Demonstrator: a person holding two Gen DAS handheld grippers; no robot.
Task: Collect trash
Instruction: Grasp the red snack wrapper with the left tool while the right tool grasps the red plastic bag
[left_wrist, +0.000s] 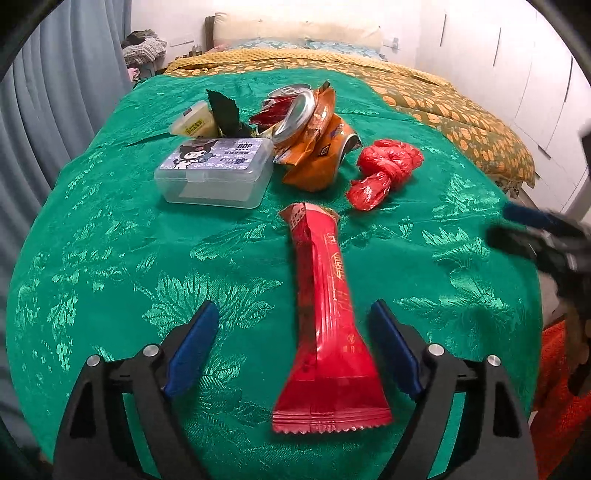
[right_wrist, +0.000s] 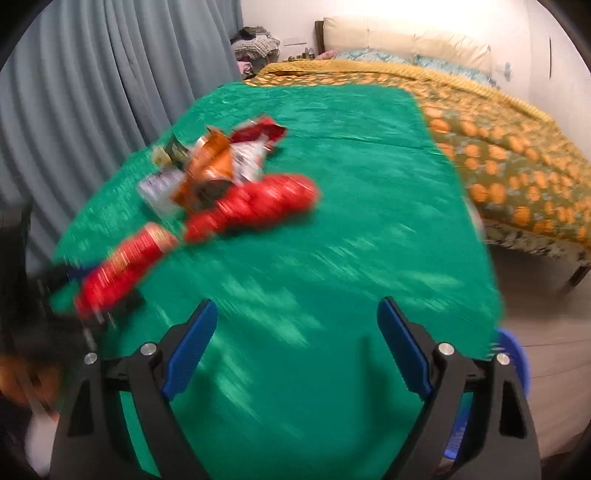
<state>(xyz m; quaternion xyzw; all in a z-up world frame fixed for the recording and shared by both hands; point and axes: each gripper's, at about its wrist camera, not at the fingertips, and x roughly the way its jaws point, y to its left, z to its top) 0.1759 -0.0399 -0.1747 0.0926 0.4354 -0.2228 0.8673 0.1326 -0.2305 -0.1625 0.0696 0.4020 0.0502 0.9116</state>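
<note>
Between your left gripper (left_wrist: 293, 347) jaws, which stand spread wide and grip nothing, lies a long red wrapper (left_wrist: 325, 325): glossy crinkled film, flared and saw-toothed at its near end, narrowing toward a torn far end. It lies flat on the counter, lengthwise between the blue ribbed pads (left_wrist: 192, 350), touching neither. The counter wears a green cloth (left_wrist: 110, 258), satiny, woven with shiny leaf patterns.

Farther on, to the left, you have a clear plastic box (left_wrist: 216, 173) with rounded corners, a front latch and a cartoon label on its lid. Just beside it to the right sits a heap of trash: an orange snack bag (left_wrist: 317, 158), creased and foil-lined, with a crushed metal can (left_wrist: 295, 114) resting against it. Right of the heap, slightly apart, lies a red plastic bag (left_wrist: 386, 170) knotted into a lumpy twist. Behind the box are a dark leaf-shaped scrap (left_wrist: 223, 114) with a jagged edge and a small pale yellow case (left_wrist: 195, 120).

Your right gripper (right_wrist: 297, 350) hovers above bare green cloth, jaws released and wide, nothing between them; that view is smeared by motion. In it the red wrapper shows far left and the knotted bag beyond.

Past the counter lies a bed (left_wrist: 461, 118) under a mustard, orange-spotted quilted cover, with grey pleated curtains (left_wrist: 55, 92) at left
</note>
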